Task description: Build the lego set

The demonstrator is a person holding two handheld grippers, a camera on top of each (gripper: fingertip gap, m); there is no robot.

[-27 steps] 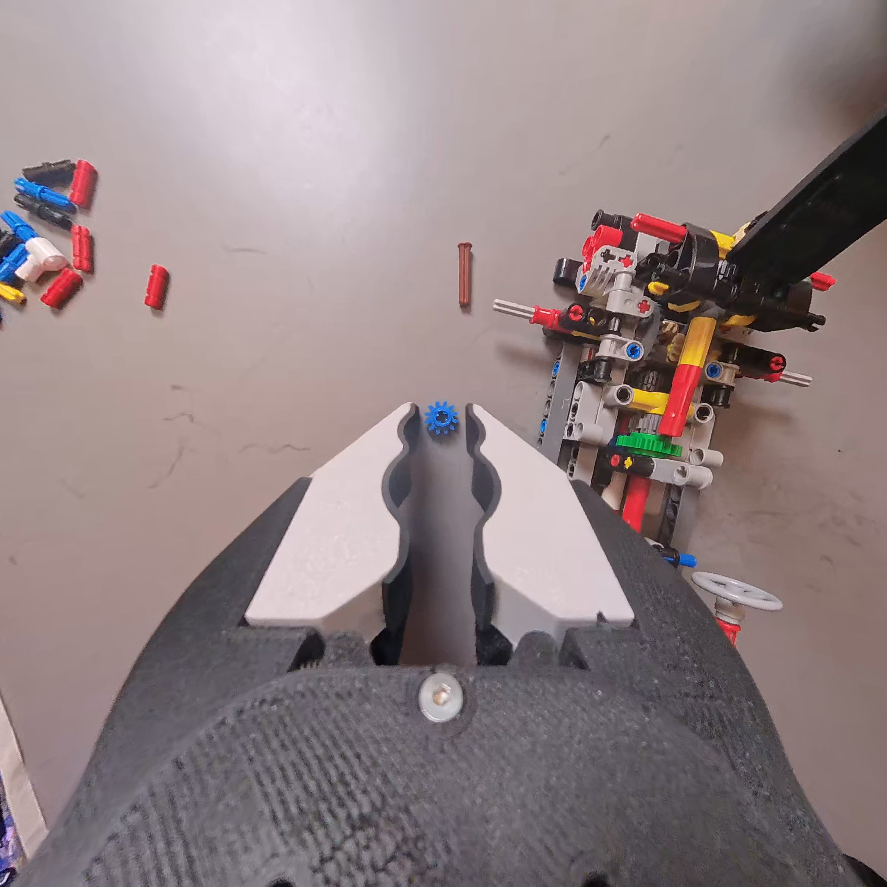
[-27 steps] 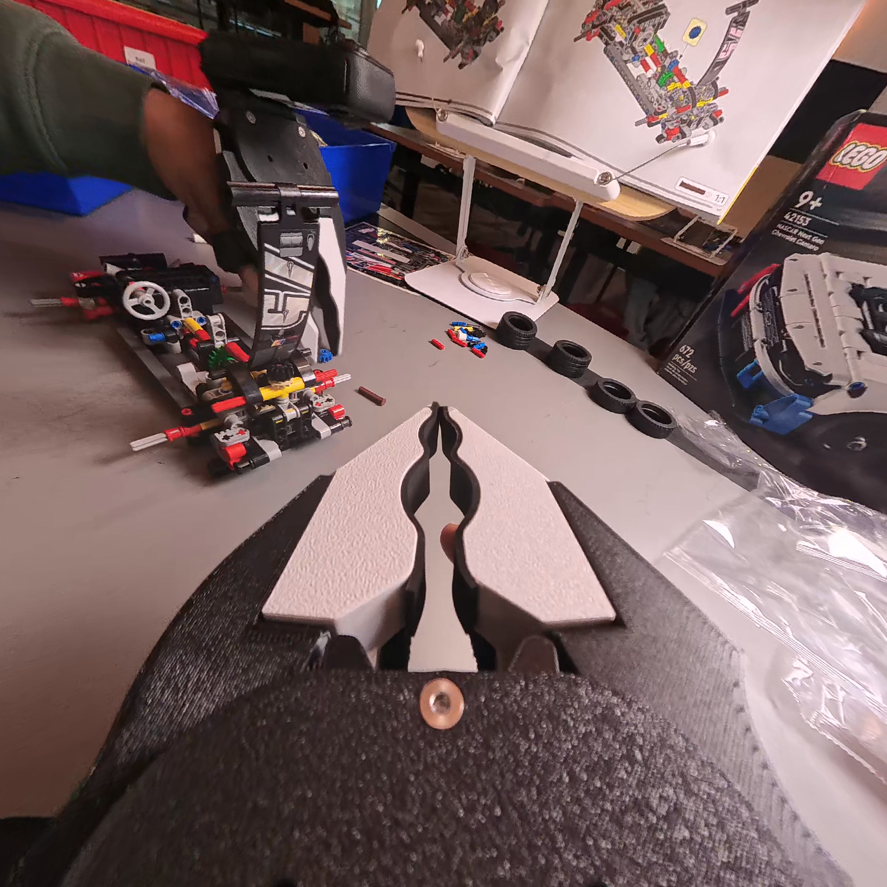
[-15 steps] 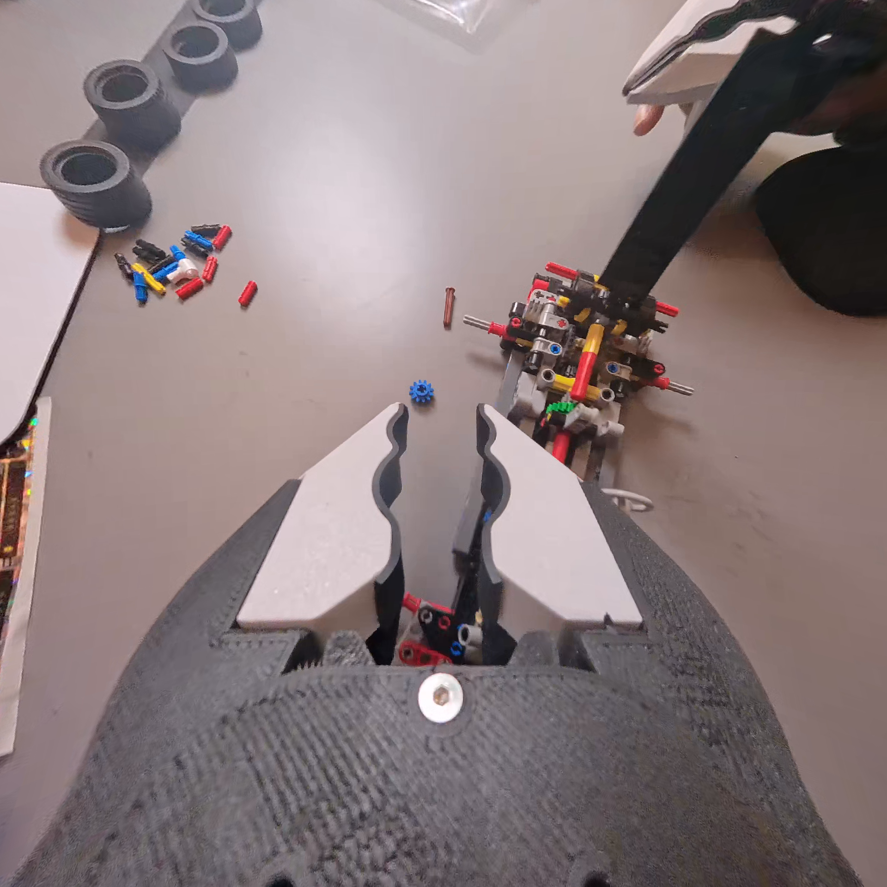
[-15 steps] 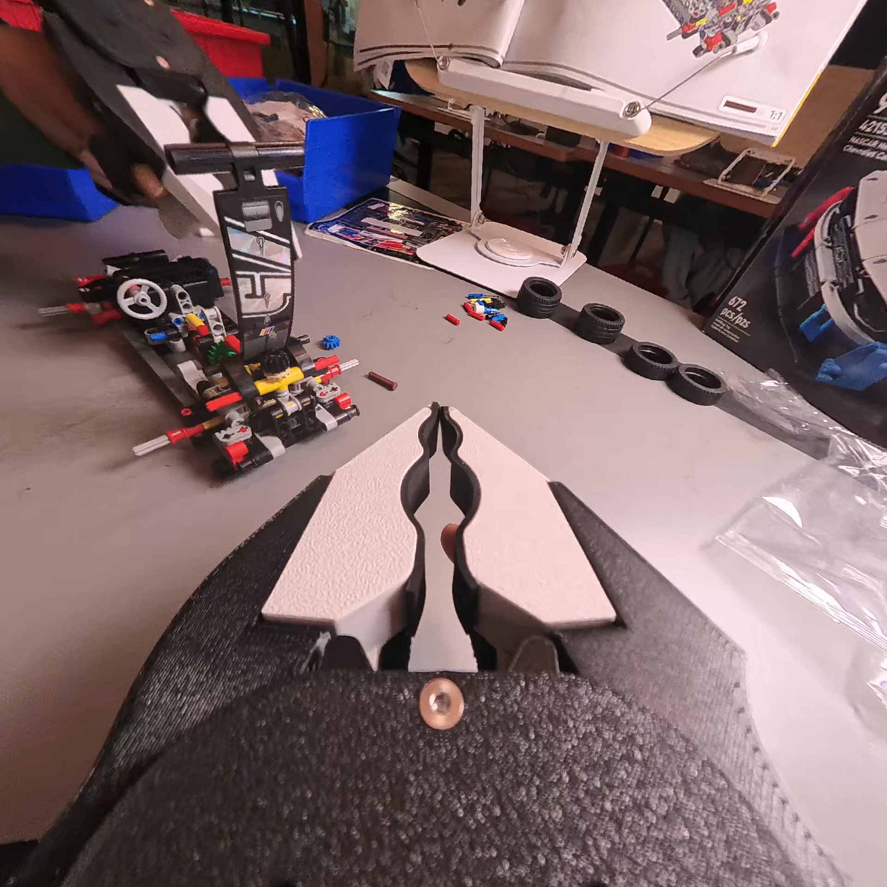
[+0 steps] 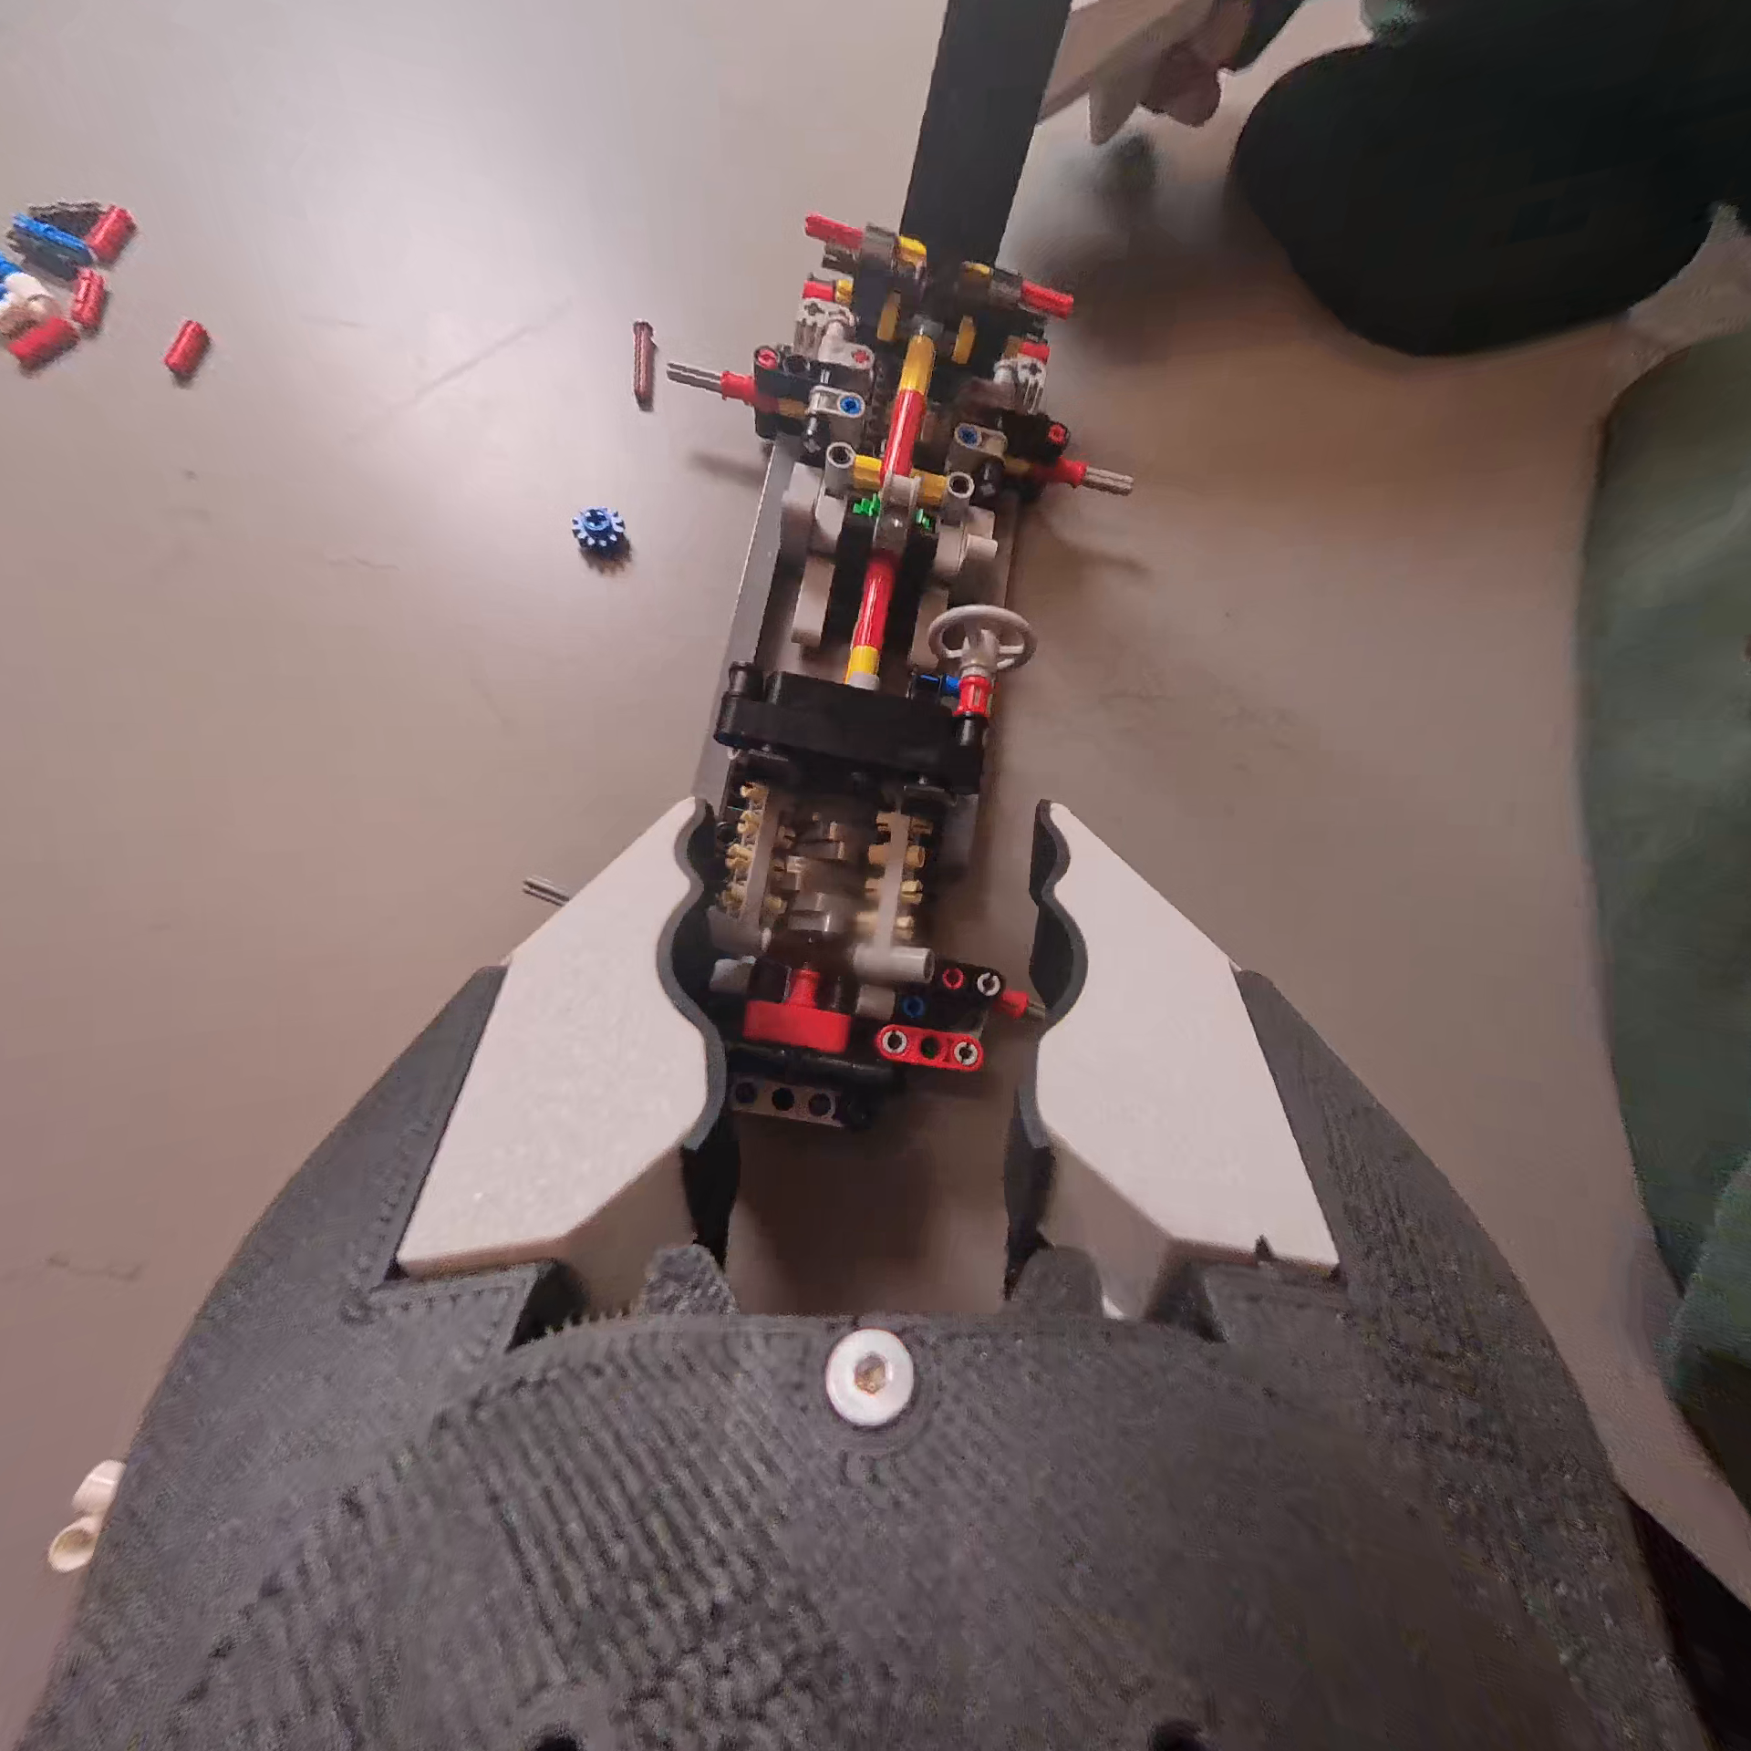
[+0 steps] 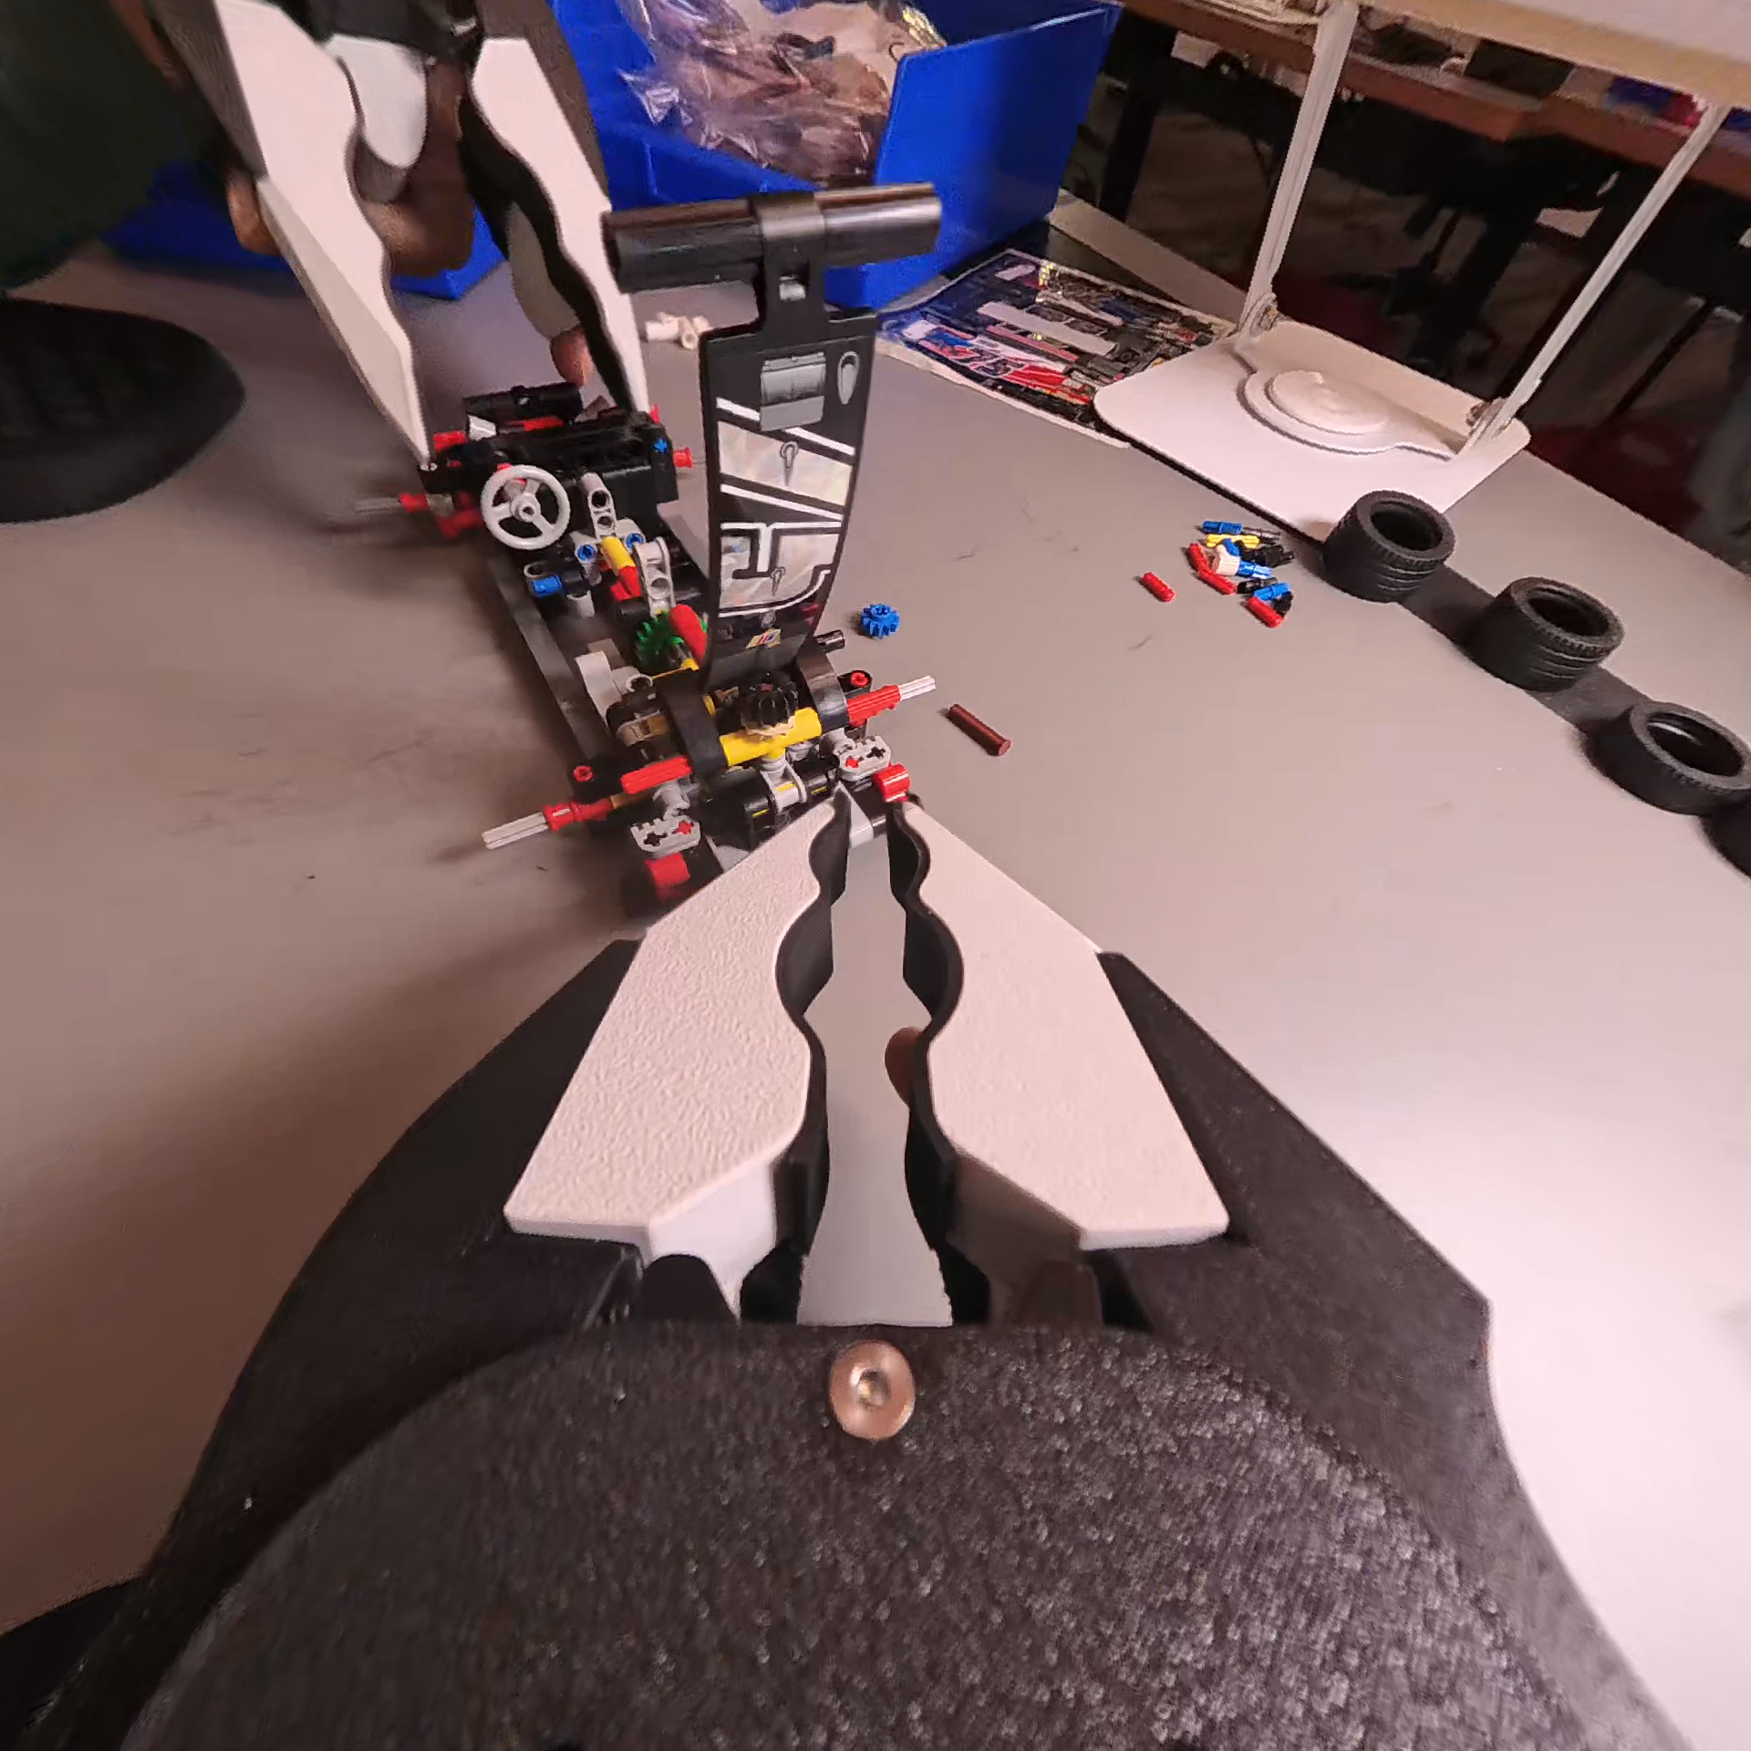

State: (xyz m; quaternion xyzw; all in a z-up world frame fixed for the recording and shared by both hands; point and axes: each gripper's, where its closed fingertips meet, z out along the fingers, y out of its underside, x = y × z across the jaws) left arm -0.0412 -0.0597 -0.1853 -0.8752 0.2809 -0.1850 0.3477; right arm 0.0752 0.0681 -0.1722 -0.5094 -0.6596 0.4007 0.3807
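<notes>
The long Lego chassis (image 5: 881, 606) lies on the grey table, with a black stickered panel (image 6: 782, 474) standing upright near its far end. My left gripper (image 5: 872, 815) is open wide and straddles the chassis's near end without touching it; it also shows in the right wrist view (image 6: 526, 417). My right gripper (image 6: 867, 810) is shut with only a narrow gap, empty, its tips at the chassis's other end. A blue gear (image 5: 601, 529) and a brown pin (image 5: 643, 365) lie loose left of the chassis.
A pile of small pins (image 6: 1236, 564) and a row of black tyres (image 6: 1388, 545) lie on the right in the right wrist view. A white book-stand base (image 6: 1326, 417), a sticker sheet (image 6: 1061, 322) and a blue bin (image 6: 853, 95) stand behind. A green sleeve (image 5: 1658, 758) is at the right. My right gripper is the nearer one to the brown pin (image 5: 643, 365): about 10 cm, against 15 cm. Seen from the right wrist view (image 6: 980, 737) as well. The blue gear (image 5: 601, 529) sits 10 cm or so from the ends of my left fingers. My right wrist view (image 6: 878, 623) looks at it from another angle.
My left gripper left the blue gear, moved over the chassis's end and opened wide. My right gripper moved closer to the chassis's other end.
</notes>
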